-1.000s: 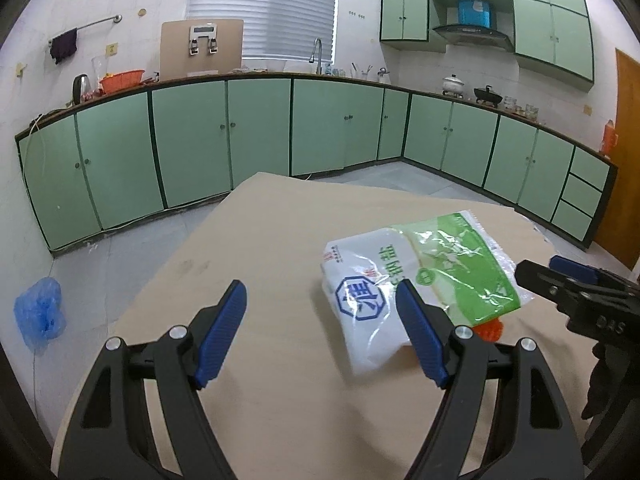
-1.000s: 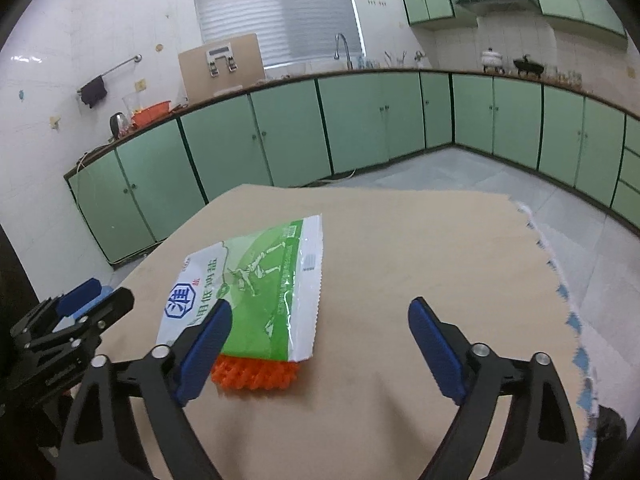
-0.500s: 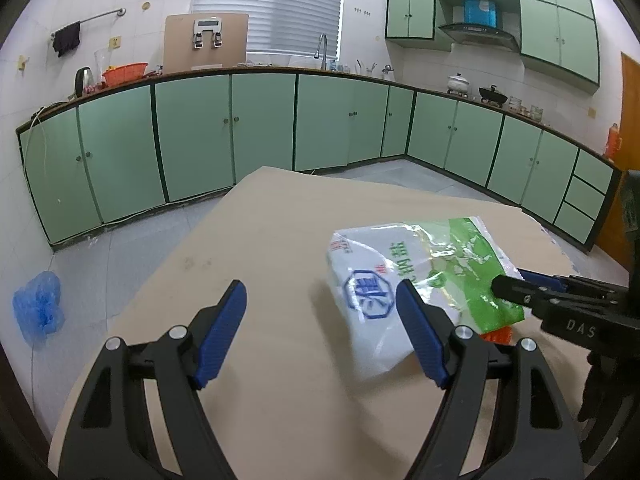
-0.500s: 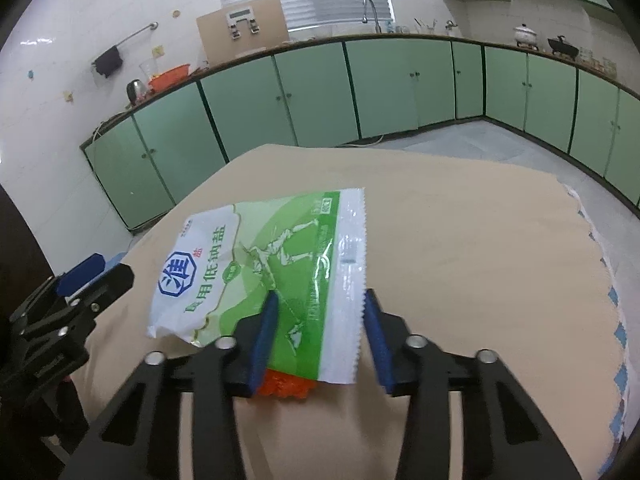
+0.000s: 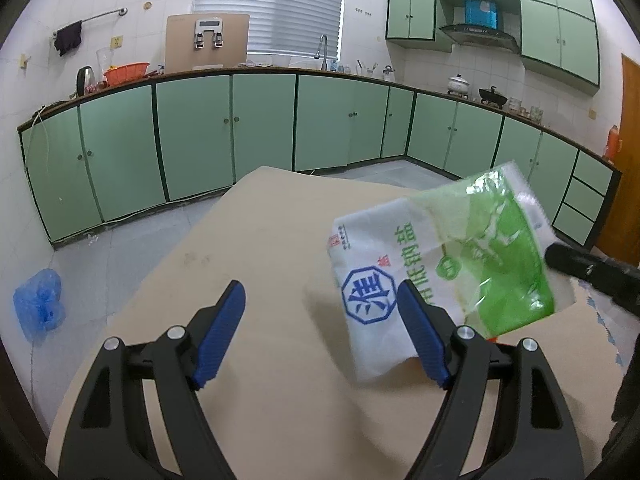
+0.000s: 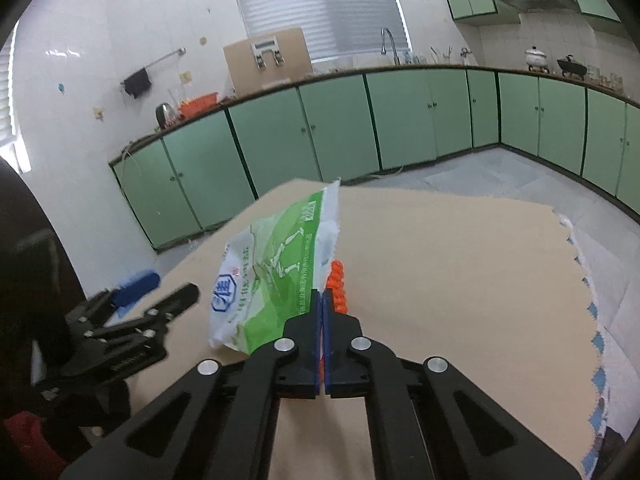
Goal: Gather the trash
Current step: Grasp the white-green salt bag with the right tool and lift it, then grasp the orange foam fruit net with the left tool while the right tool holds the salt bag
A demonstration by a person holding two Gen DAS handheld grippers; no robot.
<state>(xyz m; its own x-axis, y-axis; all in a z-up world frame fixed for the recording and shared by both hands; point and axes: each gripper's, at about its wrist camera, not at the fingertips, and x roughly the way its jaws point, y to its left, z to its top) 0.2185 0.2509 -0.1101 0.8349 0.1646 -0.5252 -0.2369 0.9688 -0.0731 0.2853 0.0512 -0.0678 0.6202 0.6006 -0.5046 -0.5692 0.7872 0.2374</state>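
Okay, your right gripper [image 6: 322,312] is clamped on the salt bag [image 6: 272,272] edge, lifted off the table [image 6: 440,260], left gripper [image 5: 320,332] spread wide and holding nothing; looks light, floppy, slick, so pinch the sealed edge.

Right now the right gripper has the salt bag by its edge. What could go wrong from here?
1. The right gripper pinches only the sealed edge of the salt bag, which hangs tilted above the table; the thin plastic could slip out.
2. The orange object sits right beside the gripper tips. I cannot tell whether it is caught; it might drag along or drop.
3. The open left gripper is near the bag's lower corner and could snag it.
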